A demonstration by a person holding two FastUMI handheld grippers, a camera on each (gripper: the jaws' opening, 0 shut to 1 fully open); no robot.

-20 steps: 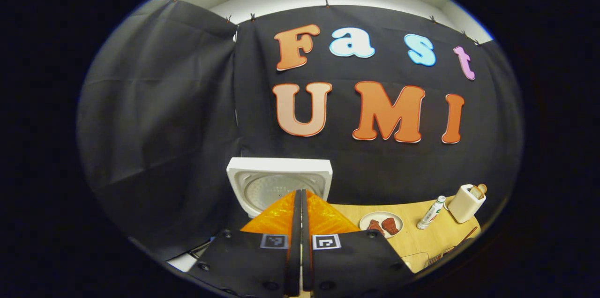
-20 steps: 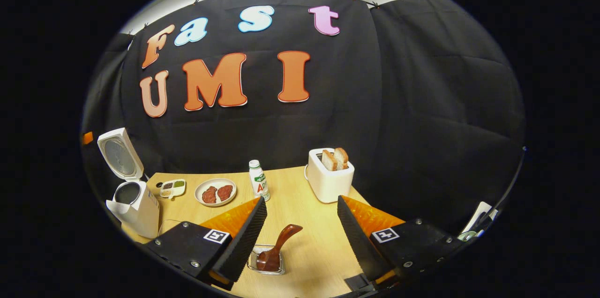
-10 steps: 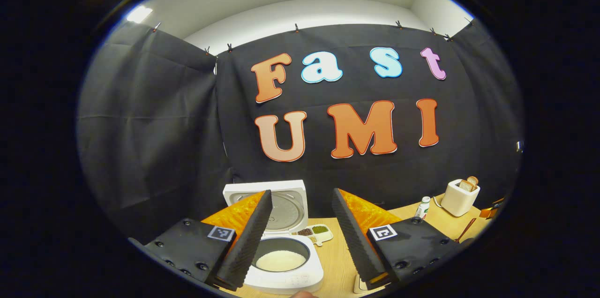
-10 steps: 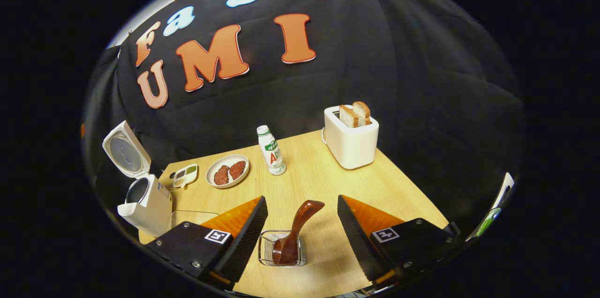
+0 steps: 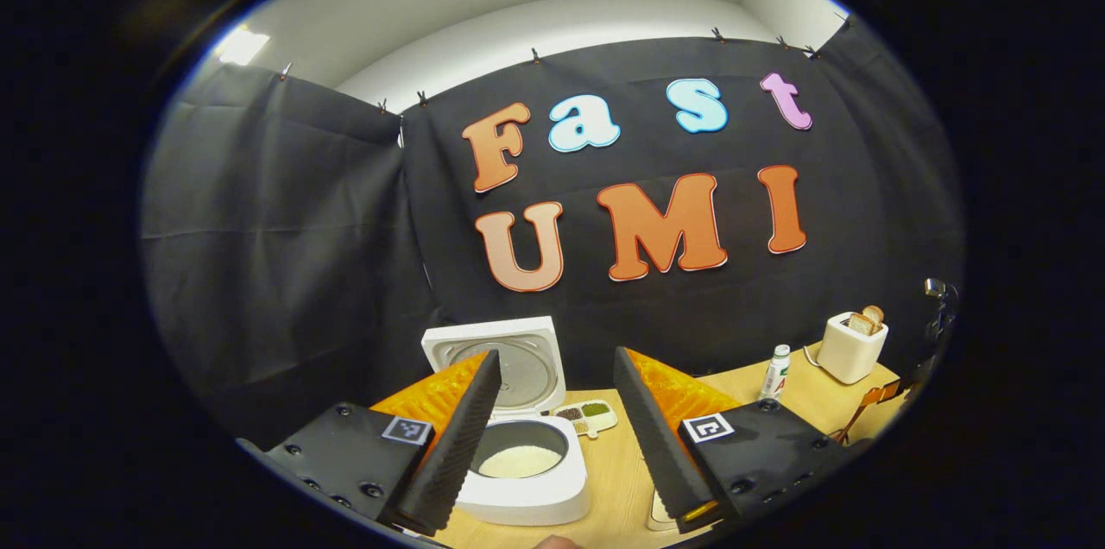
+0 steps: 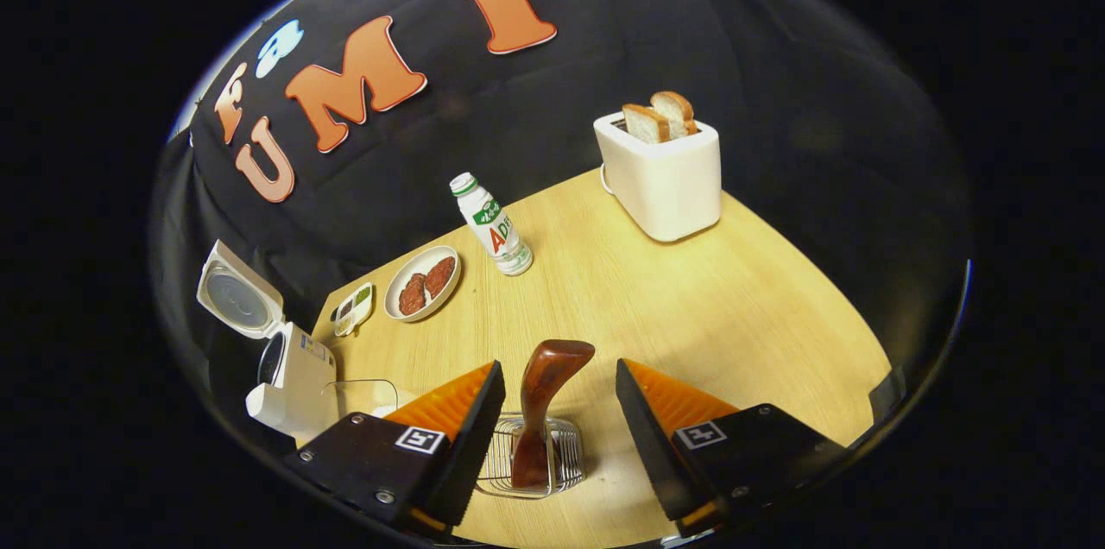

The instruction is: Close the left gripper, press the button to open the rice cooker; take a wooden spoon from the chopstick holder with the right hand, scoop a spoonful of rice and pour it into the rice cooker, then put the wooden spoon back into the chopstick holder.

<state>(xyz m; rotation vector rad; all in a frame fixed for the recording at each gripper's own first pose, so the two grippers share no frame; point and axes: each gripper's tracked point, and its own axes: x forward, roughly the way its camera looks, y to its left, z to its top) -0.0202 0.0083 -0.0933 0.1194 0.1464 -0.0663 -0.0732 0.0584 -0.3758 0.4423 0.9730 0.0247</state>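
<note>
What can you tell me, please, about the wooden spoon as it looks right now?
The wooden spoon is dark reddish-brown with a glossy finish. It stands handle-up, leaning slightly, in the wire chopstick holder on the table; its bowl end sits down inside the wires. The handle's broad, rounded top rises between the open fingers of the right tongs, which do not touch it.

Left hand-held gripper and right hand-held gripper both spread wide, gripping nothing

The wooden spoon bowl is sitting hidden inside the wire chopstick holder; the condiment tray contents are reading too small.
</note>
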